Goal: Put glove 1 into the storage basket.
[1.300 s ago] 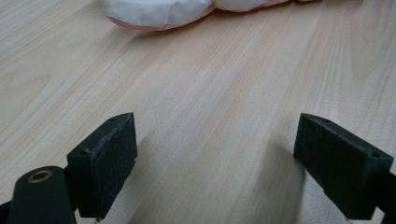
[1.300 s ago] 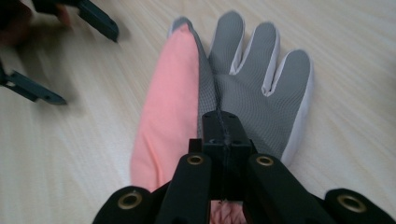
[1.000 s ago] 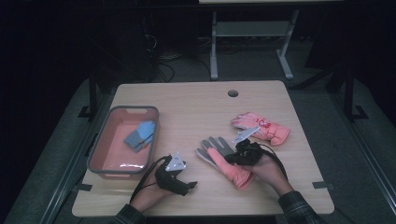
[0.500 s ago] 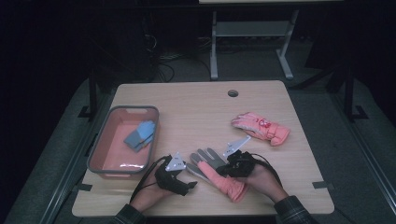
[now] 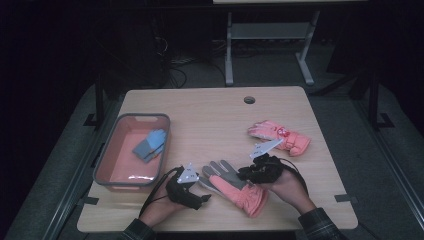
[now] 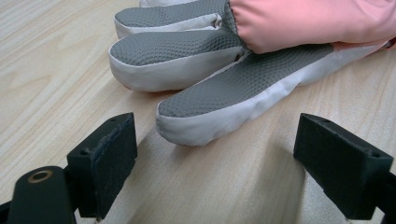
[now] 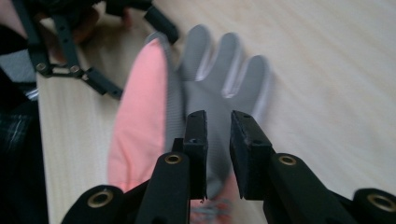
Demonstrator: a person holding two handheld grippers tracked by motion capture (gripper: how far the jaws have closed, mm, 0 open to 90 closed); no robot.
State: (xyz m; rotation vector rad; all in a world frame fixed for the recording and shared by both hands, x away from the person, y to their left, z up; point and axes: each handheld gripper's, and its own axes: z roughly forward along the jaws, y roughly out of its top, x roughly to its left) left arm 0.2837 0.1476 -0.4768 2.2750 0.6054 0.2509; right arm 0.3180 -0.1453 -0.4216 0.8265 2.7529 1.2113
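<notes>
The pink winter glove with a grey textured palm [image 5: 235, 186] lies palm-up near the table's [image 5: 210, 117] front edge. The right gripper [image 7: 218, 122], jaws just parted, has released it; the left gripper [image 6: 215, 158] waits wide open at its fingertips, where a shallow pinch could slip off.

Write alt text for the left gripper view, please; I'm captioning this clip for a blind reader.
A pink glove with grey textured fingers lies on a pale wooden table, its nearest fingertip pointing toward the camera. The left tongs stand wide open just short of that fingertip, one black pad on either side, touching nothing.
</notes>
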